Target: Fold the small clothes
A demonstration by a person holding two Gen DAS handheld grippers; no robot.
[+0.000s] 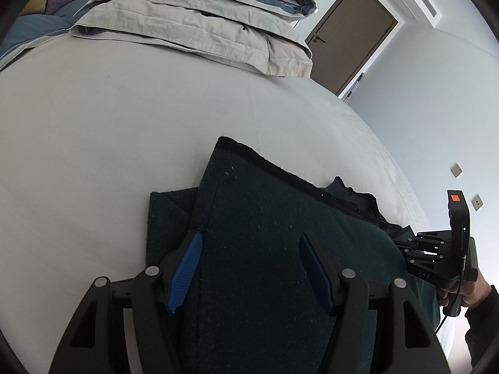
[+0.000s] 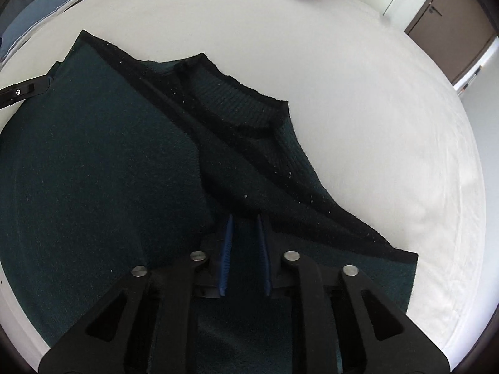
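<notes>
A dark green knitted sweater (image 1: 265,218) with black trim lies partly folded on the white bed. In the right wrist view its body (image 2: 93,171) is folded over and the ribbed collar (image 2: 240,106) faces up. My left gripper (image 1: 249,243) is open, its blue pads spread wide just above the sweater's folded panel. My right gripper (image 2: 244,221) has its pads close together with a fold of the sweater between them. It also shows in the left wrist view (image 1: 402,243) at the sweater's right edge. The left gripper's finger (image 2: 25,88) shows at the far left.
The white bed sheet (image 1: 109,140) stretches around the sweater. A pile of grey and blue bedding (image 1: 202,21) lies at the far end. A brown door (image 1: 352,34) and a white wall with sockets (image 1: 457,170) are on the right.
</notes>
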